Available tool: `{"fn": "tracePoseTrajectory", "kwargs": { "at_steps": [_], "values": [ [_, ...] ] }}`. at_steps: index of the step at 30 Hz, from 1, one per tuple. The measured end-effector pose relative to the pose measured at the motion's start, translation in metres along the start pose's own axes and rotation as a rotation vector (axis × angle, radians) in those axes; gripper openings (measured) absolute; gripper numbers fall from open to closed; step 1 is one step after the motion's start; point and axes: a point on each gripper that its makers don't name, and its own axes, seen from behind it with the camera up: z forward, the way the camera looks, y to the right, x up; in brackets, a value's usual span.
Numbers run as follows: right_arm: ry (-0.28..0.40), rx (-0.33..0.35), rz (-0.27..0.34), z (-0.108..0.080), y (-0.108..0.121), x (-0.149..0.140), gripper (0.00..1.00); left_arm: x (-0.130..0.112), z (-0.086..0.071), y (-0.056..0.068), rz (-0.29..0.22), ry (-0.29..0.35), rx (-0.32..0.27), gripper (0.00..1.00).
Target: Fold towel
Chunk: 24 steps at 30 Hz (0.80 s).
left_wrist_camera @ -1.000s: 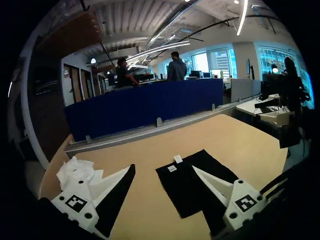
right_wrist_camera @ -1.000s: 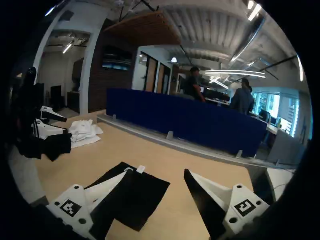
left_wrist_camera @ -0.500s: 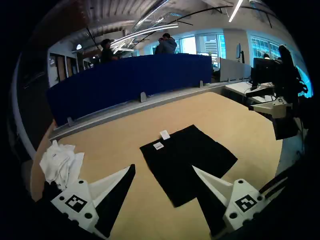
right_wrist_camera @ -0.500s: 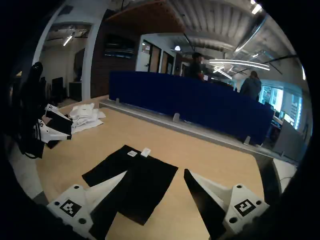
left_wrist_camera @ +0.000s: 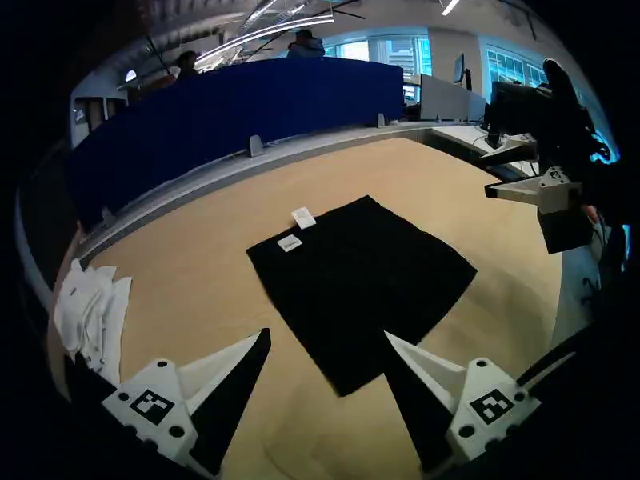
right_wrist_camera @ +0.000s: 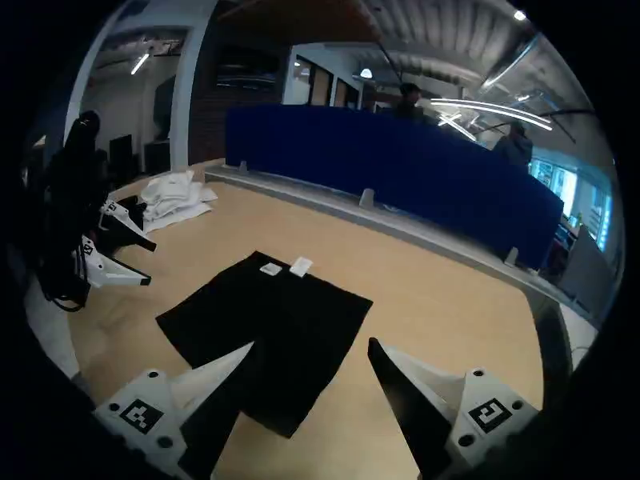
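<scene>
The towel (left_wrist_camera: 360,280) lies spread flat at mid-desk, turned at an angle to the desk (left_wrist_camera: 200,264) edges, with its two white tags (left_wrist_camera: 296,228) toward the far edge and the partition (left_wrist_camera: 240,104). A heap of white cloths (left_wrist_camera: 88,312) sits near the far left corner. The left gripper (left_wrist_camera: 326,334) hovers over the towel's near corner, fingers wide apart and empty. The right gripper (right_wrist_camera: 310,344) is likewise spread and holds nothing. This looks like the approach before the first grasp, with no fold begun. Next, each gripper likely needs to drop to a separate corner along one edge, pinch the cloth without bunching it, then lift both together and carry that edge across to the opposite one.
</scene>
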Motion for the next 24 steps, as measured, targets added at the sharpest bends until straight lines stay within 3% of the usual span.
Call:
{"fn": "tracePoseTrajectory", "kwargs": {
  "at_steps": [8,24],
  "values": [
    [-0.08,0.005,0.005,0.014,-0.001,-0.034,1.0,-0.027,0.021,0.008,0.001,-0.067,-0.048,0.94],
    [-0.202,0.098,-0.027,0.033,-0.023,-0.096,1.0,-0.069,0.046,0.016,-0.006,-0.182,-0.054,0.95]
  ]
}}
